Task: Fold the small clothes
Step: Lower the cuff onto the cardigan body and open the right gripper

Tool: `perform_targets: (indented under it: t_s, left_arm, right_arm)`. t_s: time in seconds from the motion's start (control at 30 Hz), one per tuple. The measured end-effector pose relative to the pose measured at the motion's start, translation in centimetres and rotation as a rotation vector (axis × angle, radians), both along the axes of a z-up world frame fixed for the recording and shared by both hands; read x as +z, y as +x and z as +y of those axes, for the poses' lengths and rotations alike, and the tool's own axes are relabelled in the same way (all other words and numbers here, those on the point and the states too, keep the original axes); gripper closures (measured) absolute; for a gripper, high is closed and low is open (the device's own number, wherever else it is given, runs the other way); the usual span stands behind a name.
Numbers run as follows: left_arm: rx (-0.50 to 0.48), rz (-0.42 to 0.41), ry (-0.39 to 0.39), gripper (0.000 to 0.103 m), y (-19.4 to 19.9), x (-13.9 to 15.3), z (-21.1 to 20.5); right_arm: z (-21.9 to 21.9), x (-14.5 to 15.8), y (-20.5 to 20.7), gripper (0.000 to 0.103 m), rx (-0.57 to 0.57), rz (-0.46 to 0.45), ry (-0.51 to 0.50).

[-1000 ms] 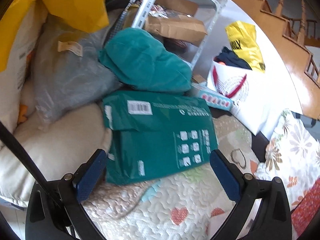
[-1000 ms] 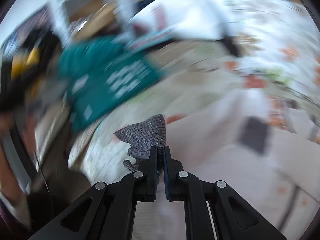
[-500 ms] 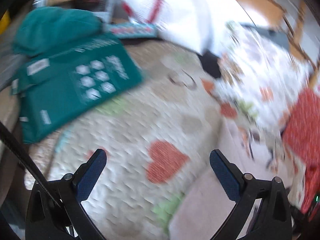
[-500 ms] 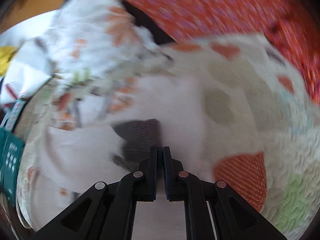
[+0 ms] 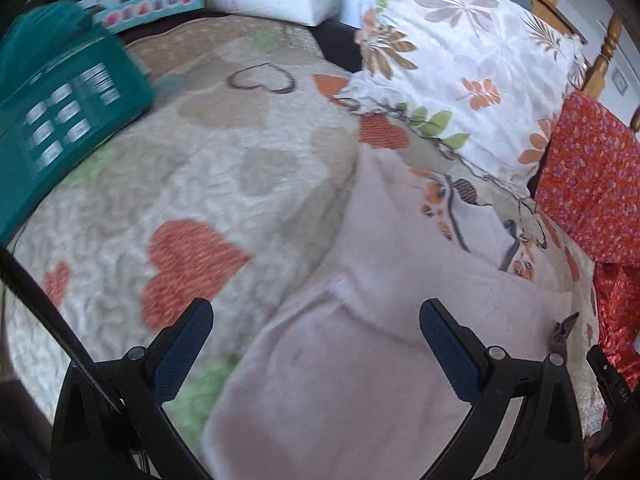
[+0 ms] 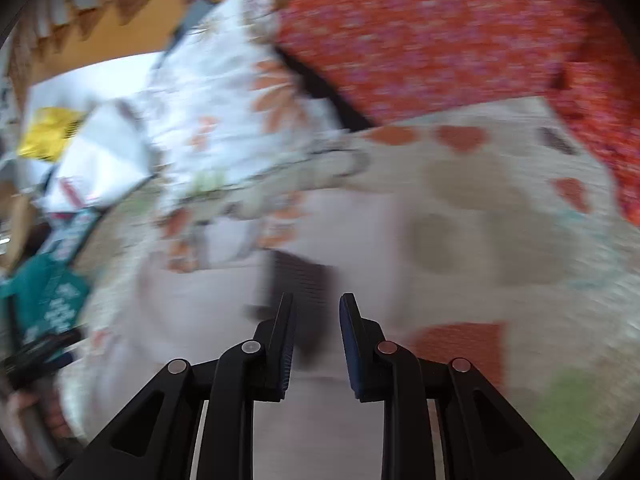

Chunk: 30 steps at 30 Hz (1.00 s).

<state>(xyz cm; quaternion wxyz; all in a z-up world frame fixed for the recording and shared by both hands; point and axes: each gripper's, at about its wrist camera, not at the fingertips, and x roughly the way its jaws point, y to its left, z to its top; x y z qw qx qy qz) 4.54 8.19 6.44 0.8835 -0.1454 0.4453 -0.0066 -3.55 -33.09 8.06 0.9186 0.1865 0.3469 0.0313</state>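
Fingers of your right gripper (image 6: 316, 312) sit partly apart, nothing clamped; dark grey knit piece (image 6: 298, 276) lies just ahead w/ its near end between the tips, on the pale pink garment (image 5: 360, 360). Your left gripper (image 5: 316, 320) is wide apart over that garment, spread on the heart-print quilt (image 5: 200, 184). Right view is blurred.
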Motion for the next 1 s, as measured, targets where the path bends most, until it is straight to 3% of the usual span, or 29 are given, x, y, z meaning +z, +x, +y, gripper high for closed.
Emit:
perform_targets:
  t_s: [0.1,0.2,0.33,0.4,0.43,0.47,0.53,0.63,0.67,1.0]
  left_arm:
    - [-0.036,-0.007,0.034,0.001,3.2,-0.1,-2.0]
    - [-0.042,0.029,0.058,0.001,6.5,-1.8,-3.1]
    - [-0.047,0.141,0.196,0.001,9.0,-4.4,-4.1]
    - [-0.044,0.171,0.216,0.001,9.3,-4.9,-4.1]
    - [-0.038,0.174,0.217,0.001,9.2,-4.9,-4.0]
    - [-0.032,0.175,0.215,0.001,9.1,-4.8,-3.8]
    - [-0.027,0.179,0.21,0.001,8.9,-4.6,-3.6]
    - [-0.037,0.156,0.241,0.001,8.2,-4.0,-4.0]
    - [-0.046,0.14,0.257,0.001,7.9,-3.6,-4.4]
    - [-0.128,0.0,0.288,0.001,3.8,-0.4,-6.7]
  right_arm:
    - [2.8,-0.6,3.3,0.079,0.177,0.069,0.06]
    - [4.8,-2.5,5.4,0.079,0.217,0.121,-0.047]
    - [2.2,-4.8,6.3,0.08,0.141,0.166,-0.05]
    - [0.3,-4.4,6.3,0.081,0.071,0.154,-0.06]
    - [-0.8,-4.0,6.1,0.076,-0.004,0.151,-0.104]
    - [-1.7,-3.9,6.1,0.062,-0.059,0.155,-0.141]
    - [-3.8,-4.2,6.3,0.044,-0.17,0.194,-0.18]
    - [-6.5,-5.1,6.0,0.044,-0.214,0.217,-0.015]
    - [-6.8,-5.0,5.8,0.044,-0.221,0.217,-0.002]
    - [-4.0,-2.1,4.9,0.044,-0.206,0.152,-0.169]
